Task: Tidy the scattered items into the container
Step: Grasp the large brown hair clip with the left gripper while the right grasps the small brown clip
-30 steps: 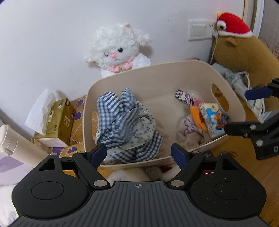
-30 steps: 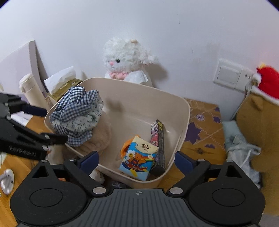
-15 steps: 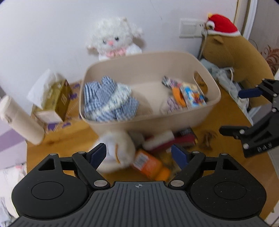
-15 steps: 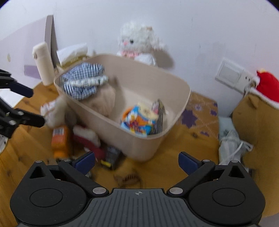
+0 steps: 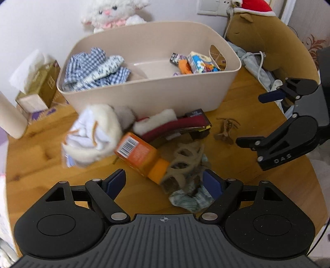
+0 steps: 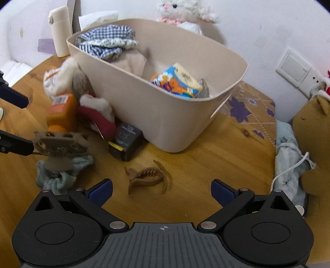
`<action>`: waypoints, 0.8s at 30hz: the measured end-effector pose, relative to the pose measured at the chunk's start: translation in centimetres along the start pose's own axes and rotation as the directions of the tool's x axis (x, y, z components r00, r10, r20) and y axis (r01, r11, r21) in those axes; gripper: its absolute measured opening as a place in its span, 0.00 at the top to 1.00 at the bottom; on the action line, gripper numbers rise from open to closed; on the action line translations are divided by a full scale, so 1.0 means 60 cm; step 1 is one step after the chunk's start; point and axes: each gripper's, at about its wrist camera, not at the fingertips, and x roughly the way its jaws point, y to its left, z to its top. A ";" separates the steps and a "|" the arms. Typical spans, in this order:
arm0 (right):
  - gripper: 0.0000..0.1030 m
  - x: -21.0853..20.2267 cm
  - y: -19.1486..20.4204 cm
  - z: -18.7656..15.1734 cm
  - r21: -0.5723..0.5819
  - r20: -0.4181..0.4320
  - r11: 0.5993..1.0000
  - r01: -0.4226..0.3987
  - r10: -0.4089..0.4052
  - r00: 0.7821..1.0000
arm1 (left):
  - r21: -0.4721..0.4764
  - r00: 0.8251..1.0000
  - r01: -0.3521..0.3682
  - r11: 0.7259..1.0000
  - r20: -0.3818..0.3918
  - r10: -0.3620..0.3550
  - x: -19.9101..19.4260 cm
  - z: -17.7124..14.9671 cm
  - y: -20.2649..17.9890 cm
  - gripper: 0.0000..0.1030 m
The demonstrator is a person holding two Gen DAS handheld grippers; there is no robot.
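Right gripper point(image 6: 162, 188) above hair claw point(image 6: 147, 178)

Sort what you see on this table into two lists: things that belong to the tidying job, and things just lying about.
Job:
beige bin
orange bottle
brown hair claw
larger claw clip
dark box
red and white hat
green scrunchie

Lying about:
tissue box
white lamb plush
brown plush
cream flask

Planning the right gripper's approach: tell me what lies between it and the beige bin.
In the right wrist view, a brown hair claw lies on bare table between right gripper and beige bin.
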 end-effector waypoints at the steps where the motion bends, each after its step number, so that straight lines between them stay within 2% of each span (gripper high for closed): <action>1: 0.00 0.005 -0.003 -0.001 0.002 -0.002 1.000 -0.004 0.004 1.000 | -0.019 1.000 0.005 1.000 -0.008 -0.005 0.007 -0.001 -0.001 0.19; 9: 0.00 0.043 -0.012 -0.009 -0.008 -0.013 0.999 -0.043 0.043 0.999 | -0.101 0.999 0.027 0.994 -0.036 -0.031 0.044 0.006 -0.011 0.19; 14: 0.06 0.051 -0.014 -0.013 -0.005 -0.004 0.998 -0.064 0.064 0.998 | -0.121 0.998 0.047 0.992 -0.046 -0.052 0.062 0.012 -0.016 0.20; 15: 0.07 0.053 -0.014 -0.013 0.002 -0.002 0.998 -0.068 0.068 0.998 | -0.124 0.997 0.051 0.991 -0.047 -0.057 0.066 0.013 -0.016 0.24; 21: 0.23 0.055 -0.016 -0.017 0.038 0.003 0.995 -0.096 0.096 0.995 | -0.139 0.996 0.071 0.988 -0.048 -0.078 0.079 0.011 -0.012 0.36; 23: 0.36 0.050 -0.016 -0.019 0.043 0.017 0.994 -0.099 0.098 0.995 | -0.152 0.996 0.077 0.985 -0.037 -0.083 0.078 0.009 -0.009 0.38; 24: 0.41 0.048 -0.015 -0.020 0.043 0.021 0.994 -0.103 0.102 0.995 | -0.154 0.996 0.077 0.985 -0.032 -0.083 0.077 0.008 -0.008 0.43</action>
